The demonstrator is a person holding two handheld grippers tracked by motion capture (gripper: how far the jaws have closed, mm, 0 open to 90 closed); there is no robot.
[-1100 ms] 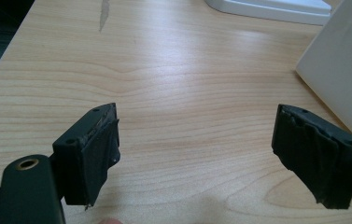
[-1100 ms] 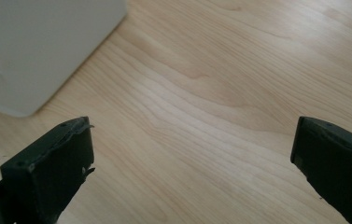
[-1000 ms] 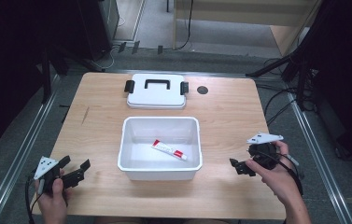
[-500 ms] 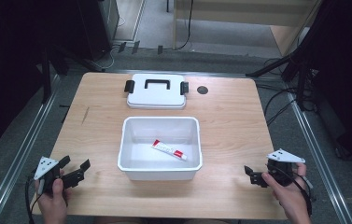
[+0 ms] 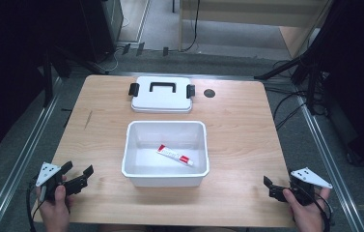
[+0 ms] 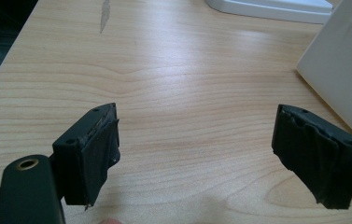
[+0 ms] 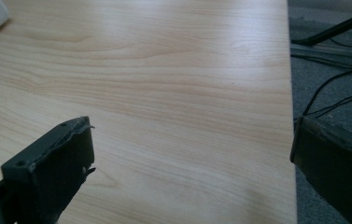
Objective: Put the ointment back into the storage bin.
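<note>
At the table's near corners, left gripper (image 5: 76, 181) and right gripper (image 5: 275, 190) parked, jaws spread wide, holding nothing. Toothpaste tube (image 5: 175, 154) lying flat inside the white bin (image 5: 165, 178), so placement looks done. Lid (image 5: 161, 94) resting behind the bin, well apart from both grippers; closing probably left.

Your right gripper (image 5: 272, 187) pulled back from beside the white bin (image 5: 165, 175) toward you, now low at the bench's (image 5: 237, 140) near right corner, well apart from the bin, jaws spread and empty.
</note>
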